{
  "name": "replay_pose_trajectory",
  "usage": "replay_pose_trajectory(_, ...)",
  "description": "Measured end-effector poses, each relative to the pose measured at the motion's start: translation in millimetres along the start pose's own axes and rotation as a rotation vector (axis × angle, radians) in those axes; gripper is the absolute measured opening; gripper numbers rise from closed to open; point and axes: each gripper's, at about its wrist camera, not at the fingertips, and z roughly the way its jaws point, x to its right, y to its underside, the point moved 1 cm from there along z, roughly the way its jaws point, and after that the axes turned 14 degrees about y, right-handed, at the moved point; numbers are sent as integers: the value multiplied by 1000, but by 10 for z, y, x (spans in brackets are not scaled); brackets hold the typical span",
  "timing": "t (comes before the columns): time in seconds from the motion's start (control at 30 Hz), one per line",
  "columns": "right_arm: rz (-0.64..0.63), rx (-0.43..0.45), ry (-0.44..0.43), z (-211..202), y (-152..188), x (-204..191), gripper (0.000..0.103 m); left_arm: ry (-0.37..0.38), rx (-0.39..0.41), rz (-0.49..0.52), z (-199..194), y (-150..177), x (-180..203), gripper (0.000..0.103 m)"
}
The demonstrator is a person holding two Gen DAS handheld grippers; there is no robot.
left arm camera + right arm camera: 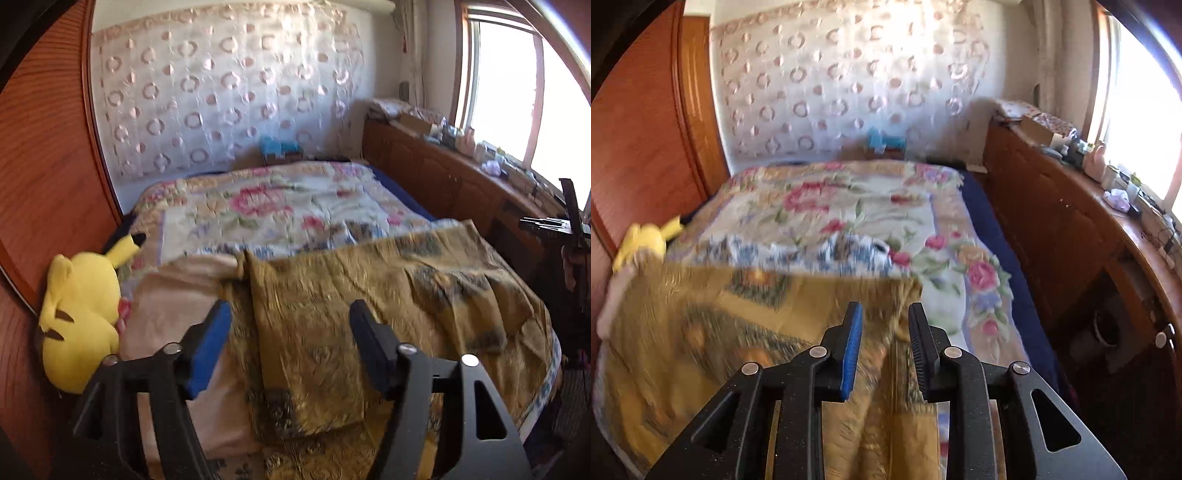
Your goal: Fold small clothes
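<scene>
A mustard-yellow patterned cloth lies spread over the near end of the bed, with a fold running down its left part. It also shows in the right wrist view, blurred. My left gripper hangs open just above the cloth, jaws wide, holding nothing. My right gripper has its jaws partly closed with a narrow gap, and a bunched ridge of the cloth's right edge runs up between them; whether the pads pinch it is unclear. The right gripper also appears at the far right of the left wrist view.
The bed carries a floral blanket and a pale pink towel. A yellow plush toy lies against the wooden panel at left. A wooden cabinet with clutter on top runs along the right under the window.
</scene>
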Motion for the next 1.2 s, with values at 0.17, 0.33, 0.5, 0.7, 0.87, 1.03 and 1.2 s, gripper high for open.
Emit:
replay_pose_trajectory(0.17,-37,-33,-81,83,376,-22,33,52,-74,14,223,318,193,78)
replay_pose_trajectory(0.33,-37,-65,-144,151,691,189,33,63,-142,45,385,537,404,78)
replay_pose_trajectory(0.5,-87,-72,-145,250,721,172,33,83,-192,82,523,713,582,78)
replay_pose_trajectory(0.7,-48,-75,-166,320,687,171,35,89,-245,74,672,849,610,78)
replay_pose_trajectory(0.87,-92,-37,-152,235,837,92,47,85,-206,96,689,912,643,85)
replay_pose_trajectory(1.03,-80,-38,-166,247,924,99,50,85,-203,109,704,933,666,89)
replay_pose_trajectory(1.2,-88,-34,-160,285,974,28,51,89,-203,106,712,942,649,89)
